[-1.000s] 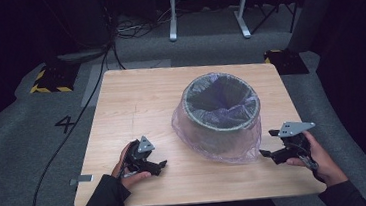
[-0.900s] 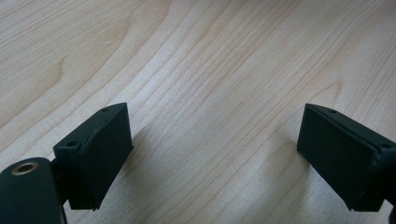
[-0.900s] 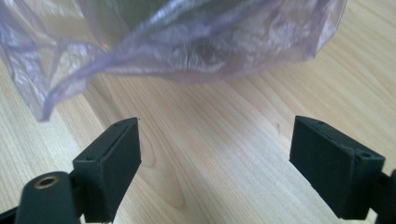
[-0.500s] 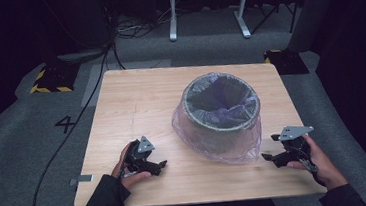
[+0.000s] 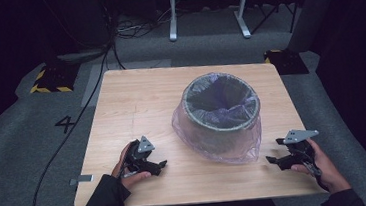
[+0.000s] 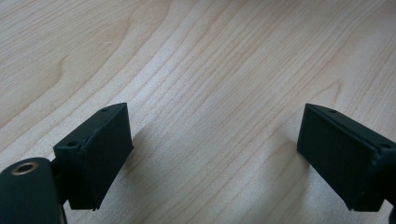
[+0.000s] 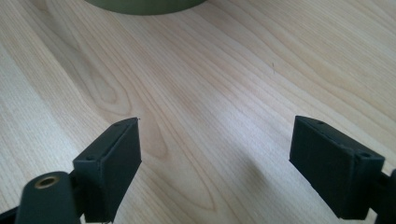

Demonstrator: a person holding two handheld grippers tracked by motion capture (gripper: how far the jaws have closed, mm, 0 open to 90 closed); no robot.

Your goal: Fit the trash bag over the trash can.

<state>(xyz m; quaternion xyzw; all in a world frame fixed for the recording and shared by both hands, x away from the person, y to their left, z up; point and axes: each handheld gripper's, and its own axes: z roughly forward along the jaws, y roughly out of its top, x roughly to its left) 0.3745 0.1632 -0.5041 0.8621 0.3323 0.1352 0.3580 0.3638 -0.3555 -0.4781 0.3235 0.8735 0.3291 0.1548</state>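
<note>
Bin (image 5: 221, 110) sits mid-right on the table (image 5: 136, 102), purple bag (image 5: 235, 146) folded over its rim and slumped down the outside onto the wood. Left gripper (image 5: 152, 167) rests near the front edge, well apart from the bin, jaws wide, nothing held. Right gripper (image 5: 279, 161) near the bag's skirt, jaws wide, empty too. Risk: thin film may tear or slip off the rim if pinched and tugged hard; light bin may slide or tip.
</note>
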